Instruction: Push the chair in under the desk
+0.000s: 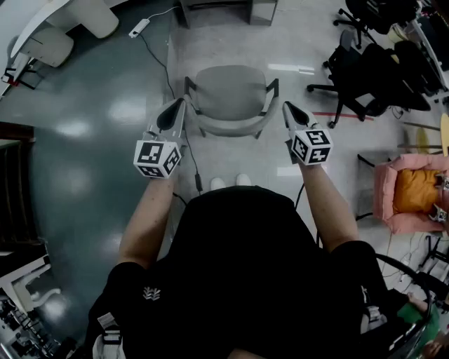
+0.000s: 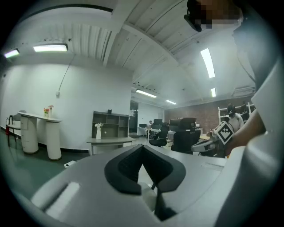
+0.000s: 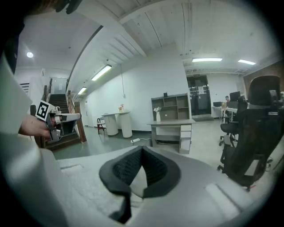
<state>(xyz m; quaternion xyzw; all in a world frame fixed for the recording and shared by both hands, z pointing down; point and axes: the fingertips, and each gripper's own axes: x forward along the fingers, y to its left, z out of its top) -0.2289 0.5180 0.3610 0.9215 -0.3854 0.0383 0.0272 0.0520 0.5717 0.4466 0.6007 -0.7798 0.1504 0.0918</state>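
Standing right behind the grey chair (image 1: 231, 95), white shoes (image 1: 229, 182) close to its backrest. Holding the left gripper (image 1: 179, 106) by the chair's left rear corner and the right gripper (image 1: 288, 107) by its right rear corner, one at either end of the backrest; contact not clear from above. Left fingers (image 2: 126, 170) closed tip to tip on nothing; right fingers (image 3: 122, 173) likewise shut and empty. Sits on the pale floor (image 1: 295, 42), apart from the counter (image 1: 217, 10) ahead. Off to the right, black office chairs (image 1: 365, 70) and a pink box (image 1: 414, 219) with an orange cushion.
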